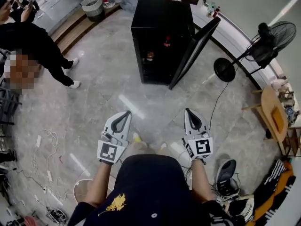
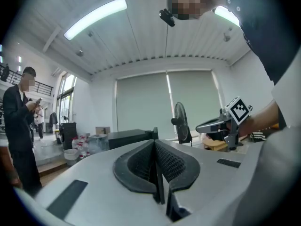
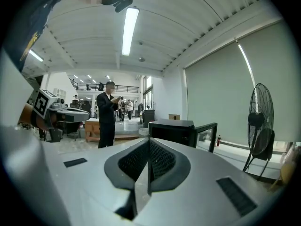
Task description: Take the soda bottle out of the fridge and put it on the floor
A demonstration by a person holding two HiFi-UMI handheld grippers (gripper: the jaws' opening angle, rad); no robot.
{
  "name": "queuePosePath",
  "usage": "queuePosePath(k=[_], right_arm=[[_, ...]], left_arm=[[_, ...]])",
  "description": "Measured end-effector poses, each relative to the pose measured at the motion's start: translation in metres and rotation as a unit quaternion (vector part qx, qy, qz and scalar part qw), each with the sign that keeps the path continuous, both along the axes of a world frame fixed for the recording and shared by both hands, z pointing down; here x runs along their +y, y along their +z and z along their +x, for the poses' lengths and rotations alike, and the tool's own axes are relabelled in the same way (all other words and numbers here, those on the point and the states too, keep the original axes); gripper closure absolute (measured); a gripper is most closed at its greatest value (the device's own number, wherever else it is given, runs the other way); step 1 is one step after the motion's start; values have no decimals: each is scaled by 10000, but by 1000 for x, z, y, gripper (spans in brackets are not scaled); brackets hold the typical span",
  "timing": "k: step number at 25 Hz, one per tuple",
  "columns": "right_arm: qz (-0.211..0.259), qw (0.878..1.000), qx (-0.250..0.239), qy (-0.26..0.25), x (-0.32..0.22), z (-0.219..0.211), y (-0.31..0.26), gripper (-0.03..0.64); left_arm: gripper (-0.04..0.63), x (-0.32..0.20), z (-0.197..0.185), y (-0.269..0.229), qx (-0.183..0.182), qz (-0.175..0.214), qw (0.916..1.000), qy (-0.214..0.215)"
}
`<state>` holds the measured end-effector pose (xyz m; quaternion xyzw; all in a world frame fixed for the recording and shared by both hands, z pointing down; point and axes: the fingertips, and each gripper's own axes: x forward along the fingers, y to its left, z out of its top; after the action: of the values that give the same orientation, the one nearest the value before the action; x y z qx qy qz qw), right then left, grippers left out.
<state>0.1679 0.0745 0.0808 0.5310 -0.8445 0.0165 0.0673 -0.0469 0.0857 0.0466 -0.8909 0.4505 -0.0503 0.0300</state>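
Soda bottle point(image 1: 167, 43) sits in fridge point(image 1: 155, 13) (door point(image 1: 195, 51) swung open) across floor point(image 1: 141, 98).

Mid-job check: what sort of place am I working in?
Likely an open lab or workshop hall: a black fridge stands alone on polished stone floor, with a pedestal fan and loose cables nearby.

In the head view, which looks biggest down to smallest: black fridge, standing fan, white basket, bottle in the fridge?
black fridge
standing fan
white basket
bottle
The basket is farther off, so its real size is unsure.
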Motion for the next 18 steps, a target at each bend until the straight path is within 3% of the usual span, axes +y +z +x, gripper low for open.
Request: queuePosePath(k=[7, 12, 18], right_arm=[[-313, 9981, 80, 518, -22, -53, 4, 621], [-462, 9966, 238, 636, -36, -71, 7, 621], [-563, 9956, 413, 625, -69, -77, 15, 621]], left_arm=[[577, -32, -71, 19, -3, 1, 9995, 314], [577, -46, -97, 28, 11, -5, 9991, 434], [577, -59, -120, 36, 252, -167, 9994, 167]])
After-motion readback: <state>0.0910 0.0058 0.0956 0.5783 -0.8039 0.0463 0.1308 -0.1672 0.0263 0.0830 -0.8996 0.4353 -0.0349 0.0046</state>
